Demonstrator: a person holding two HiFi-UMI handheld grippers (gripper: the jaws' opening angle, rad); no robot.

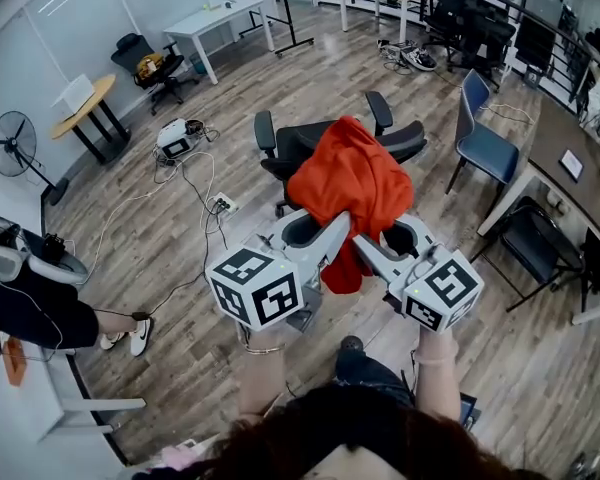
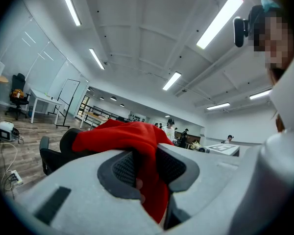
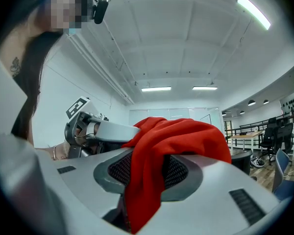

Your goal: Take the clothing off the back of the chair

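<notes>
A red garment (image 1: 350,180) is bunched up above the black office chair (image 1: 292,146), and its lower end hangs down between my two grippers. My left gripper (image 1: 338,228) is shut on one fold of it, the red cloth (image 2: 137,136) pinched between the dark pads (image 2: 121,169). My right gripper (image 1: 366,244) is shut on the fold next to it, with the cloth (image 3: 181,138) draped over the jaws and hanging through them. The two grippers meet tip to tip. In the left gripper view the chair (image 2: 54,151) shows behind the cloth. Whether the garment still touches the chair back I cannot tell.
A blue chair (image 1: 485,146) and a black folding chair (image 1: 538,243) stand at the right by a desk (image 1: 565,153). A power strip with cables (image 1: 223,205) lies on the wooden floor to the left. A person (image 1: 35,308) sits at the far left near a fan (image 1: 10,146).
</notes>
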